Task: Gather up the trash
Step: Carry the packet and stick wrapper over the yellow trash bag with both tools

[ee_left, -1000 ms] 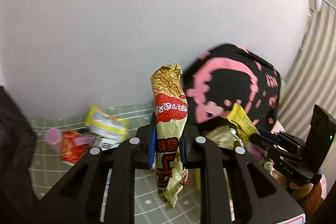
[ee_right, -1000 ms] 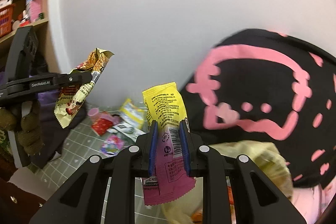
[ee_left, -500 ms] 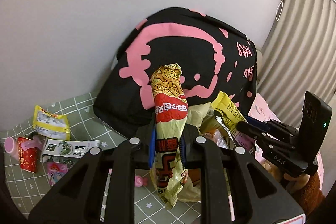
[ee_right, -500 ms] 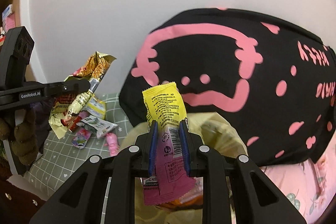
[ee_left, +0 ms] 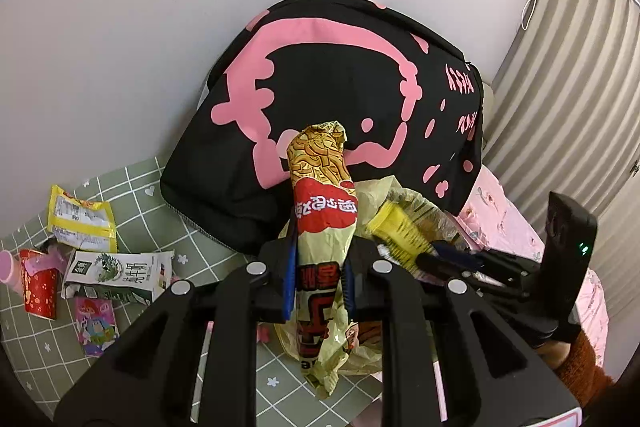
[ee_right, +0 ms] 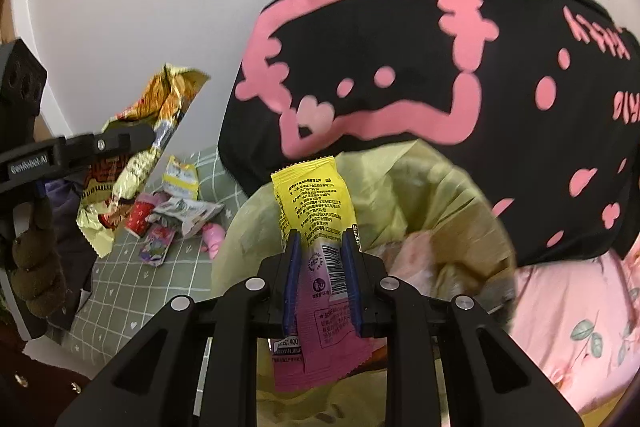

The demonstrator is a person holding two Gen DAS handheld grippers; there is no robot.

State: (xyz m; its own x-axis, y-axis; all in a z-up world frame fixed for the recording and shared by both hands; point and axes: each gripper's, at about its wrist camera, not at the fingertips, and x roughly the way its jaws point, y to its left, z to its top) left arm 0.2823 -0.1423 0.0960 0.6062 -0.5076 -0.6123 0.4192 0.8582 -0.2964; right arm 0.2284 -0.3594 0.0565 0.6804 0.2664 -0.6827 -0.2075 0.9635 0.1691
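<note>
My left gripper [ee_left: 318, 255] is shut on a long gold, red and yellow noodle wrapper [ee_left: 320, 187], which stands upright between the pads. In the right wrist view the same wrapper [ee_right: 168, 99] hangs from the left gripper [ee_right: 148, 137] at the left. My right gripper [ee_right: 321, 251] holds a yellow and pink snack wrapper [ee_right: 316, 203] over the mouth of a yellow-green trash bag [ee_right: 420, 195]. Its jaws are opening, with the pads still against the wrapper. From the left wrist the right gripper [ee_left: 436, 255] and its yellow wrapper [ee_left: 400, 231] sit above that bag [ee_left: 404, 199].
A black cushion with pink print [ee_left: 340, 87] leans on the wall behind the bag. On the green checked mat [ee_left: 140, 187] lie a milk carton [ee_left: 116, 271], a red cup [ee_left: 38, 287], a yellow packet [ee_left: 80, 219] and a pink card [ee_left: 96, 323]. Pink bedding [ee_right: 560, 307] lies to the right.
Both grippers have swung down and toward the black cushion with their wrappers. The trash bag's mouth now lies right under the right gripper. The left gripper has held still lately.
</note>
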